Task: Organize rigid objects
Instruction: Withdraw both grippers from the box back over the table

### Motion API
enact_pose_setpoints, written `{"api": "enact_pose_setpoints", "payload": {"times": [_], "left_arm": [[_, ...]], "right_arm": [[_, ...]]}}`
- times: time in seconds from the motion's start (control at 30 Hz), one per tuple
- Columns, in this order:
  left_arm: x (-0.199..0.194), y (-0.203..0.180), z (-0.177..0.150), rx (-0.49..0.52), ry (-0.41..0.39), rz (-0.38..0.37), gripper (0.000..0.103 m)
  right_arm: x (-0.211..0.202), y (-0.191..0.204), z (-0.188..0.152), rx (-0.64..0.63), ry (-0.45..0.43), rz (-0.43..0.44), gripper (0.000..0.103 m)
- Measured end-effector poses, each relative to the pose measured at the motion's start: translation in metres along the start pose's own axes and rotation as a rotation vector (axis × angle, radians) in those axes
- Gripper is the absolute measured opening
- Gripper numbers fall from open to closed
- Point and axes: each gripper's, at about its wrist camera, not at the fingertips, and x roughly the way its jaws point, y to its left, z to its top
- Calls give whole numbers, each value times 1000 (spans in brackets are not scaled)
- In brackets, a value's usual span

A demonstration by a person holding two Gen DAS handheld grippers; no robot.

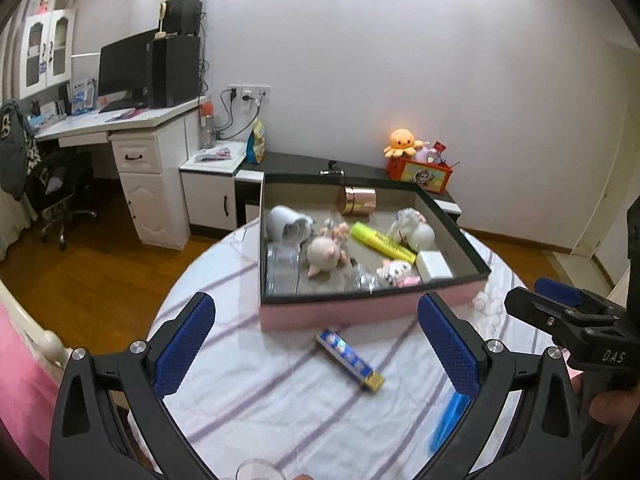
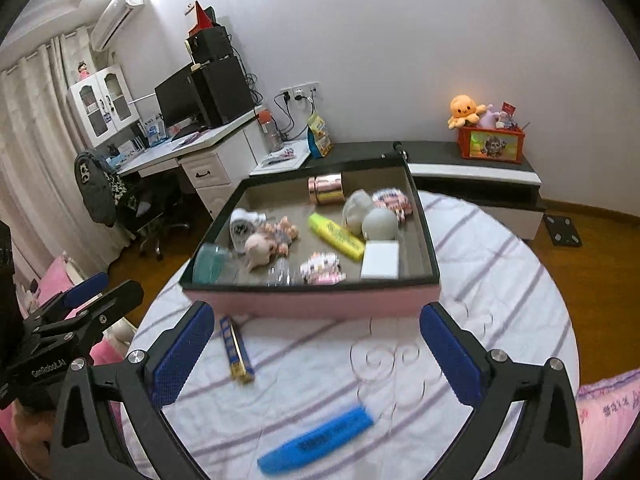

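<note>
A pink box (image 1: 352,312) (image 2: 320,304) with a dark rim stands on the round table. It holds a yellow highlighter (image 1: 382,240) (image 2: 336,237), a copper tin (image 1: 358,199) (image 2: 325,189), a white block (image 1: 434,265) (image 2: 380,259), small toy figures and clear cups. A blue-and-gold harmonica (image 1: 351,361) (image 2: 237,350) lies on the cloth in front of the box. A blue highlighter (image 2: 316,440) (image 1: 448,420) lies nearer. My left gripper (image 1: 316,344) is open and empty above the harmonica. My right gripper (image 2: 316,352) is open and empty above the cloth.
The round table (image 2: 500,280) has a white cloth with purple stripes. A clear glass rim (image 1: 260,470) shows at the bottom edge. A desk with a monitor (image 1: 124,68) stands at the left, a low dark cabinet (image 2: 460,160) with an orange toy box behind.
</note>
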Motion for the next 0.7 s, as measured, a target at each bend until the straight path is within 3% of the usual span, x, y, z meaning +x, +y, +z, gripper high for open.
{"api": "enact_pose_setpoints", "payload": {"times": [0.47, 0.7], "left_arm": [[-10, -3, -59, -22, 94, -2, 102], [-12, 1, -79, -38, 128, 7, 102]], "right_arm": [[-3, 0, -70, 56, 107, -43, 103], [4, -3, -85, 84, 142, -76, 103]]}}
